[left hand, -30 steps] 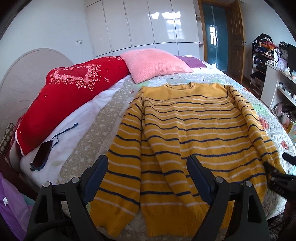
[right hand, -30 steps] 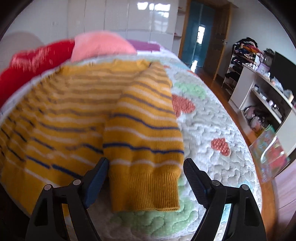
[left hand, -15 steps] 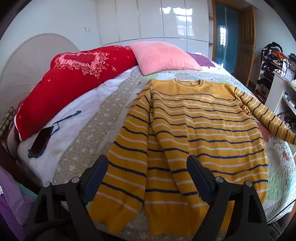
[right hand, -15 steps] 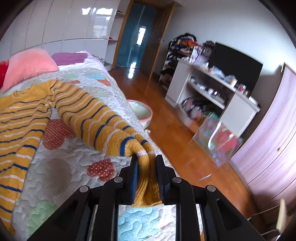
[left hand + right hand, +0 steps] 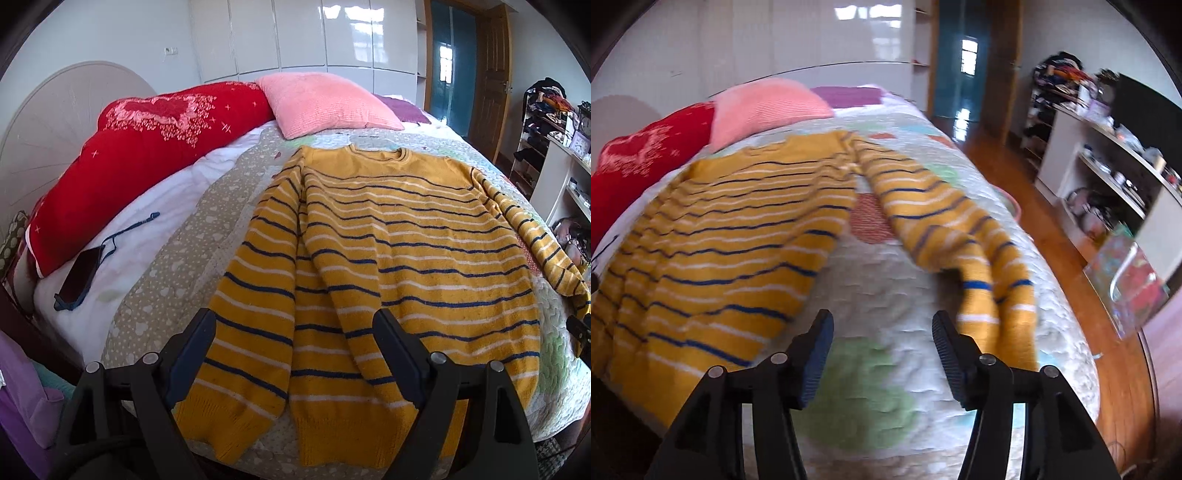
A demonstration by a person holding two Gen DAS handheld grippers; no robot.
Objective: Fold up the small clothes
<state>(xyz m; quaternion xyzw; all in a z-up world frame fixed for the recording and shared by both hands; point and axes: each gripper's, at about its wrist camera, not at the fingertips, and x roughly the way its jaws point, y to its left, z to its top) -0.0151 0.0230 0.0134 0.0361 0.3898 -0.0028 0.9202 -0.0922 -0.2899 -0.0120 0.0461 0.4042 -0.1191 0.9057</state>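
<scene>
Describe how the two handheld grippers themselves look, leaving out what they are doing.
Both match. The left gripper and the right gripper each have matte black angular arms joined by silver round rivets. Their fingers end in flat dark blue pads with fine ridges. No cables, markings, sleeves or hands show.

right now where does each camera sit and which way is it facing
Left wrist: on the left gripper at the foot of the bed, facing the pillows across the striped sweater; both its open fingers show.
Right wrist: on the right gripper over the quilt near the bed's right edge, facing the sweater's right sleeve and the doorway; its open fingers show.
Shared: the sweater, the pink pillow, the red pillow.
</scene>
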